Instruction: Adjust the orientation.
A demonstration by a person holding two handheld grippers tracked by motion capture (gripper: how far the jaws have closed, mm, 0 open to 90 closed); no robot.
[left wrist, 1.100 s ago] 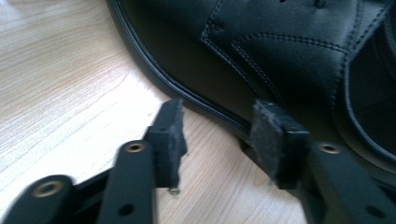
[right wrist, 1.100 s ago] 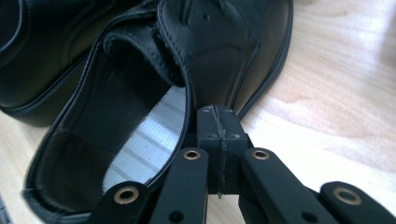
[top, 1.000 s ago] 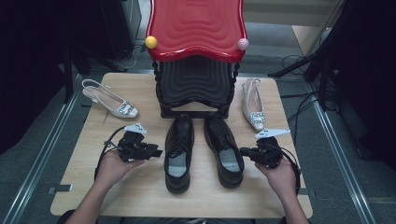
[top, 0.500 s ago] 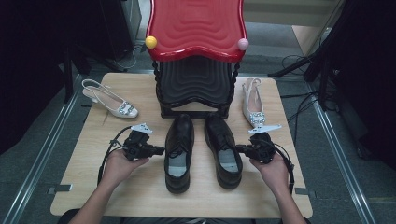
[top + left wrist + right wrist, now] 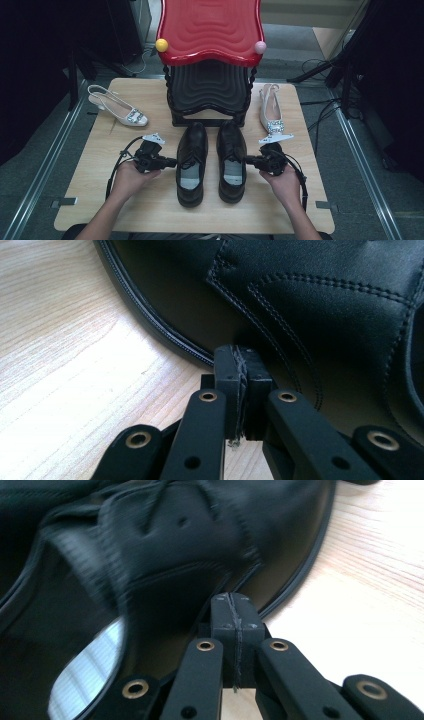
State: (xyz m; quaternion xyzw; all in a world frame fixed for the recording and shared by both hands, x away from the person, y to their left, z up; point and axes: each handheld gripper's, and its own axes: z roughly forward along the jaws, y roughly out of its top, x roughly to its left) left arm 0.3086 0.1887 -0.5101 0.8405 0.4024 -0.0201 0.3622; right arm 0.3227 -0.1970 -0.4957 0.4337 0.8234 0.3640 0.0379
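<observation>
Both tools (image 5: 172, 161) (image 5: 248, 160) level, tips at shoes (image 5: 191, 162)

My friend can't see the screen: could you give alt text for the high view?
Two hands each press a shut hand-held gripper, left and right, against the outer sides of a pair of black shoes on a wooden table, before a red-topped stand.

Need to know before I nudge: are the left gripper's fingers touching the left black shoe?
Cannot tell. In the left gripper view the shut fingers overlap the left black shoe with no visible gap, but contact isn't plain.
</observation>
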